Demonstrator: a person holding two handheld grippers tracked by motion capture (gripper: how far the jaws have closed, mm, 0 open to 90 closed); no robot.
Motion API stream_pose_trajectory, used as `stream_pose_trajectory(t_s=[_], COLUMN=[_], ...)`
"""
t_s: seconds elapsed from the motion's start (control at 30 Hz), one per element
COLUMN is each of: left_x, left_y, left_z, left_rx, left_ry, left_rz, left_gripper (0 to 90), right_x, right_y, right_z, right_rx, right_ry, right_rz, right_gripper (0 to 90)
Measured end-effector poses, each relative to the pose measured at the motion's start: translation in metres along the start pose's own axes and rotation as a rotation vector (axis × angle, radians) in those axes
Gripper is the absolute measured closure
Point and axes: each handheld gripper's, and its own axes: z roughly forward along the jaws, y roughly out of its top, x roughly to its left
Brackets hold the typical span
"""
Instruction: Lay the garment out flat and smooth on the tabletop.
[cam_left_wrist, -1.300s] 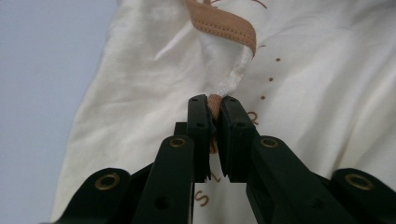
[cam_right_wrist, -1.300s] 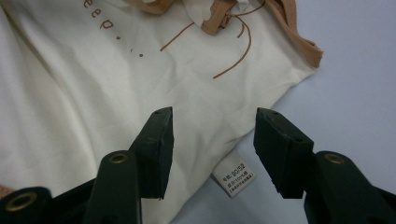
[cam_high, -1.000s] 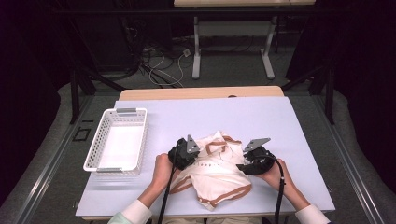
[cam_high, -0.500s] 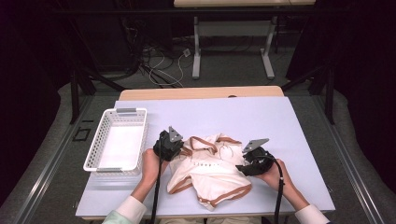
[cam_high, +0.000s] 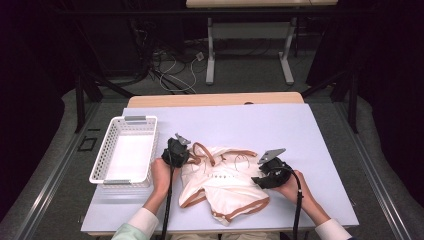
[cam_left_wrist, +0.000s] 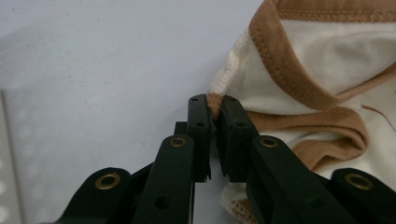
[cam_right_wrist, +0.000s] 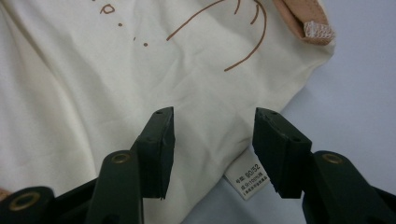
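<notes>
White basket (cam_high: 125, 152) sits at the table's (cam_high: 280, 125) left edge, apparently empty; cables (cam_high: 172, 67) tangle on the floor beyond.

Place: a lab or recording studio set up for data capture, not a home.
Walls: black curtains or dark panels close in the area on both sides and at the back.
Worktop: a pale lavender-grey mat (cam_high: 280, 130) covers a light wooden table (cam_high: 215, 99).
Floor: grey carpet, with metal rails running along both sides of the table.
Cabling: loose white and black cables (cam_high: 172, 67) lie tangled on the floor behind the table.
Furniture: a second desk with white metal legs (cam_high: 210, 55) stands at the back.
</notes>
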Motion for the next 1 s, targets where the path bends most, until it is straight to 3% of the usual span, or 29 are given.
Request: stream_pose_trajectory(t_s=[0.1, 0.3, 0.43, 0.53, 0.7, 1.0], left_x=[0.0, -0.002, -0.004, -0.006, -0.012, -0.021], left_y=[0.0, 0.003, 0.005, 0.005, 0.002, -0.013], left_z=[-0.003, -0.015, -0.026, -0.036, -0.05, -0.065], left_rx=[-0.015, -0.04, -0.059, -0.085, -0.086, -0.081], left_ry=[0.008, 0.03, 0.041, 0.035, -0.007, -0.048], left_rz=[0.001, 0.021, 0.042, 0.05, 0.074, 0.117], left_gripper=[72.5, 50.8, 40.9, 36.4, 31.2, 30.0], right_x=[0.0, -0.003, -0.006, -0.008, -0.009, -0.007], right_y=[0.001, 0.005, 0.011, 0.017, 0.025, 0.041], right_z=[-0.001, -0.003, -0.002, -0.001, 0.003, 0.013], right_rx=[-0.011, -0.041, -0.052, -0.07, -0.093, -0.113], right_ry=[0.002, -0.033, -0.063, -0.081, -0.102, -0.163], right_rz=[-0.003, -0.009, -0.026, -0.038, -0.029, -0.123], right_gripper=[48.7, 49.4, 49.6, 49.8, 51.4, 58.0])
